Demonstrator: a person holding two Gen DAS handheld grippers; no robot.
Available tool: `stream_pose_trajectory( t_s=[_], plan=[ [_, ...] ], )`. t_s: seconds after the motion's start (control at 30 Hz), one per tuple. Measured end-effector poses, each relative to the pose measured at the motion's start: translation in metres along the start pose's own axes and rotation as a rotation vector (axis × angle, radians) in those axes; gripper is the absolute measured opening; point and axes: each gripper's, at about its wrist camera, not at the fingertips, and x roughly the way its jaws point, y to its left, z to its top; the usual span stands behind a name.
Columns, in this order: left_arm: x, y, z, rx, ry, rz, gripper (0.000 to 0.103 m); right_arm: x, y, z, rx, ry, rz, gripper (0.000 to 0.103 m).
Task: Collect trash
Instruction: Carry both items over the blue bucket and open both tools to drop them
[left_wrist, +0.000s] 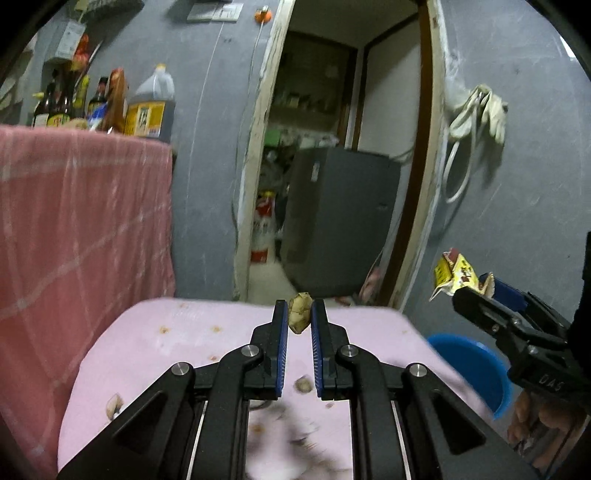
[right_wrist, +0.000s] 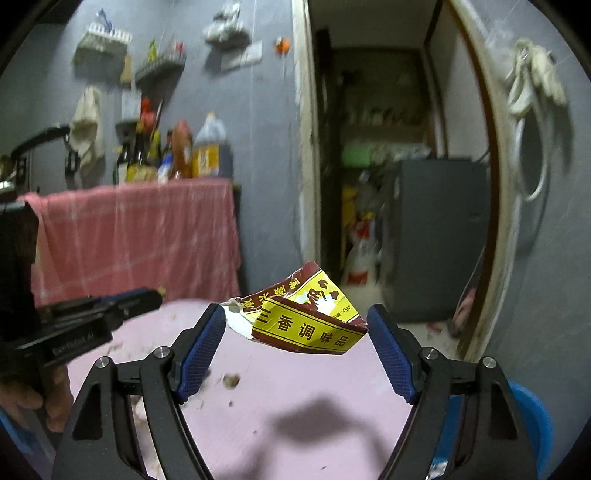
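— Why are both pieces held up off the pink cloth-covered worktop (right_wrist: 295, 387) rather than left among the crumbs?

— We judge it is so we can carry them to the blue plastic basin (left_wrist: 476, 365) just past the worktop's right edge, which looks like the place for trash. Our left hand-held gripper (left_wrist: 299, 317) is nearly closed, its blue pads pinching a small crumpled beige scrap (left_wrist: 300, 312) at the very tips, above the worktop's far edge.

— And the right one?

— The right hand-held gripper (right_wrist: 295, 328) stands wide, yet the torn yellow-and-maroon seasoning carton (right_wrist: 310, 321) spans the gap and its ends meet both pads, so we read it as gripped across its width. It hangs over the far edge too.

— What stays behind?

— Brown shell-like bits (left_wrist: 303, 384) and specks lie scattered toward the near edge of the worktop; we think those need further pinches.

— Any risk?

— The scrap sits at the fingertips only, so a jolt could shake it loose.
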Motion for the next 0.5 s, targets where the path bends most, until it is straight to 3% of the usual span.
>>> stream_pose_trajectory(
  t_s=[0.17,0.5],
  plan=[
    [-0.009,-0.031,0.014,0.019,-0.066,-0.027,0.009,-0.025,-0.014,0.013,0.015,-0.085,-0.049,0.078],
    [-0.009,-0.096,0.029,0.054,-0.151,-0.117,0.009,-0.062,-0.056,0.023,0.041,-0.152,-0.162,0.078]
  ],
)
